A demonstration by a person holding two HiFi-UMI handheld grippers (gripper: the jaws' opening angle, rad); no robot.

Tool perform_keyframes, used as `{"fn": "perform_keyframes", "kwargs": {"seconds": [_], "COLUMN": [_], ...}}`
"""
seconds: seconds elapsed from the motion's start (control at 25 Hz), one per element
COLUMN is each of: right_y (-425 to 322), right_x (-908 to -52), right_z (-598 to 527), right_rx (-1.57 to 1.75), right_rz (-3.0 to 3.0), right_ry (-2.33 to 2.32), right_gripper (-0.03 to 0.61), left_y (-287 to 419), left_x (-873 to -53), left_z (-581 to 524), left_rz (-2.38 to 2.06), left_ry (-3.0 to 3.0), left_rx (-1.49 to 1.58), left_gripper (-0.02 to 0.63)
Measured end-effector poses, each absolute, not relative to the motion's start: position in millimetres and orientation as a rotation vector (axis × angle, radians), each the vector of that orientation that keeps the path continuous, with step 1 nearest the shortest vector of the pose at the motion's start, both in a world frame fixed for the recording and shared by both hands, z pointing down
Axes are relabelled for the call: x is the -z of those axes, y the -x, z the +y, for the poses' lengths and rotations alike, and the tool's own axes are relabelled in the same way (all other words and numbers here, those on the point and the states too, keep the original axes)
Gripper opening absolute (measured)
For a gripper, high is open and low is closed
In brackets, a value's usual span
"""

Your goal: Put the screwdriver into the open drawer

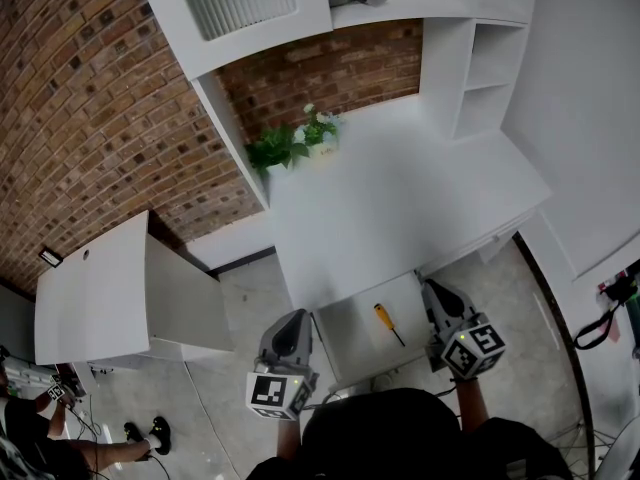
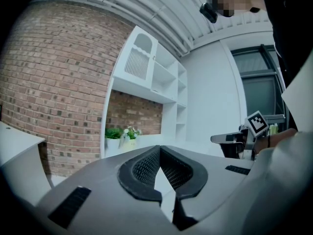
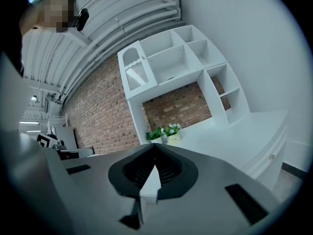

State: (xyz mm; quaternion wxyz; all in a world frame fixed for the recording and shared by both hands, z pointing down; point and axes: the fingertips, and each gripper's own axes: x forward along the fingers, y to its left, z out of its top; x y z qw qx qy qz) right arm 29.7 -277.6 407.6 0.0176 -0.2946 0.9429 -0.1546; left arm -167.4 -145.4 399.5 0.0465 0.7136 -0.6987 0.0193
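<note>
In the head view a screwdriver (image 1: 386,320) with a yellow handle and dark shaft lies inside the open white drawer (image 1: 350,340) below the desk's front edge. My left gripper (image 1: 297,316) hovers just left of the drawer, and my right gripper (image 1: 431,287) sits at the drawer's right side. Both point level toward the desk. In the left gripper view the left gripper (image 2: 160,149) has its jaws together with nothing between them. In the right gripper view the right gripper (image 3: 155,146) is likewise shut and empty. The screwdriver shows in neither gripper view.
A white desk (image 1: 400,198) with a shelf unit (image 1: 490,68) stands against a brick wall. Potted plants (image 1: 296,140) sit at its back left corner. A low white cabinet (image 1: 110,288) is at the left. Another person (image 1: 40,438) sits on the floor at lower left.
</note>
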Motion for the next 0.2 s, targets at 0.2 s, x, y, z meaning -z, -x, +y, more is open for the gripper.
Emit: {"fn": "perform_keyframes", "kwargs": {"seconds": [0.2], "right_y": [-31.2], "right_x": [-410.6], "right_z": [-277.4], "right_rx": [0.488], "right_rz": [2.931], "right_ry": [0.912], "right_gripper": [0.015], "left_y": [165.9], "left_x": [-400.1], "left_z": [-145.5], "left_rz": [-2.134], "left_ry": [-2.176], "left_rx": [-0.059], "left_gripper": [0.009]}}
